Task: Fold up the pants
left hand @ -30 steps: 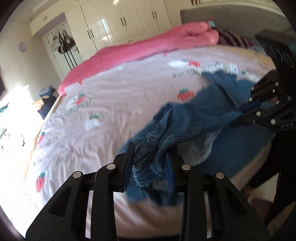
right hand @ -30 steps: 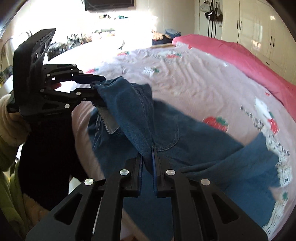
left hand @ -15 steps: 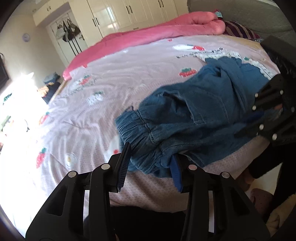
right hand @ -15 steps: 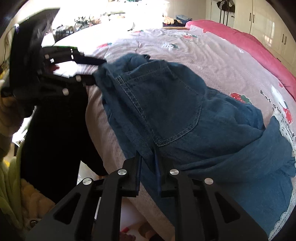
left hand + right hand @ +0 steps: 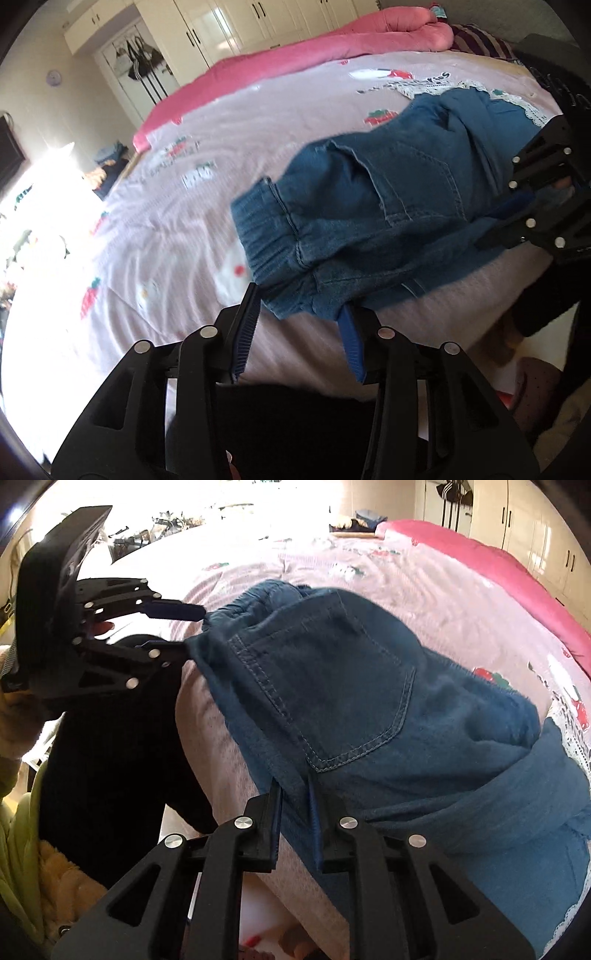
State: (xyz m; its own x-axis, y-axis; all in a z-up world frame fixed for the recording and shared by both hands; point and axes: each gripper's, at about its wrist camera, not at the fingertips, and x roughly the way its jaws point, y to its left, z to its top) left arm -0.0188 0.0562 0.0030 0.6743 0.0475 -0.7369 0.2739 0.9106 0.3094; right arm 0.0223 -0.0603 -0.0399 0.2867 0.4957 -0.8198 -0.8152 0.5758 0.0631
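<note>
Bedroom, pink strawberry-print bedspread (image 5: 177,236): denim pants (image 5: 369,206) lie bunched at its near edge.

The pants' waistband end, with its gathered elastic band (image 5: 266,229), lies toward the left gripper (image 5: 295,314); the legs run away along the bed edge past the right gripper (image 5: 295,805), so the long axis lies across both views. The left gripper's jaws stand apart, with a fold of denim loose between them, apparently let go. The right gripper is clamped narrowly on the seam edge below the back pocket (image 5: 332,694). A rolled pink quilt (image 5: 295,55) and white wardrobes (image 5: 221,22) lie beyond.
</note>
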